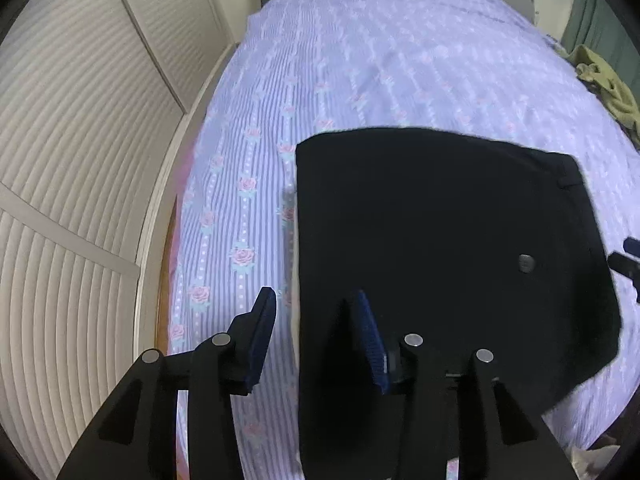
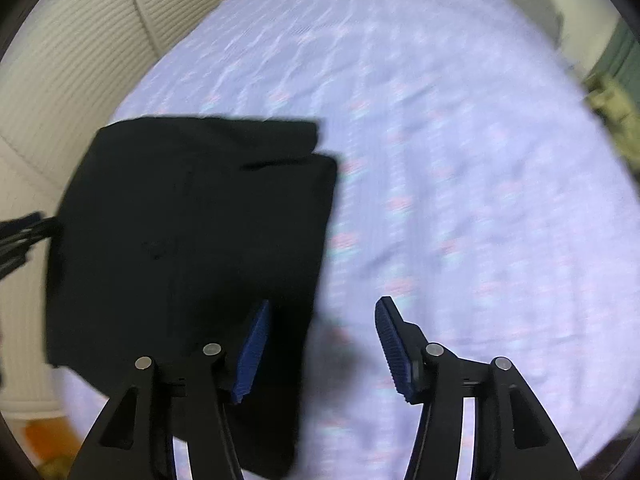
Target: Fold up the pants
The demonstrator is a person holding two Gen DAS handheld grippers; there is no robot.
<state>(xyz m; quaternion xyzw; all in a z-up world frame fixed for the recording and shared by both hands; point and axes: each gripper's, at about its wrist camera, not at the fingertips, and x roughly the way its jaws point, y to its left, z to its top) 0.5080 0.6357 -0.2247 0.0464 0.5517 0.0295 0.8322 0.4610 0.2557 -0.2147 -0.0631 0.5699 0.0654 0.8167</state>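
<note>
The black pants (image 1: pixel 448 248) lie on the bed (image 1: pixel 360 60), on its lilac rose-striped sheet, already folded down to a compact, roughly square bundle with a button showing on the top layer; in the right wrist view 2 stacked layers show at the far right corner. By my reading the folding is nearly finished, and what remains is either 1 last fold or a tidy-up of edges, so the next move calls for a clean pinch on an edge with both layers caught together. The left hand-held gripper (image 1: pixel 316 312) is released, its fingers spread and straddling the bundle's left edge, holding nothing. The right hand-held gripper (image 2: pixel 324 328) is likewise released and empty, poised over the bundle's right edge, its left finger over cloth, its right finger over sheet. The right view is blurred, suggesting motion. An olive-green cloth (image 1: pixel 604 84) lies well apart.
</note>
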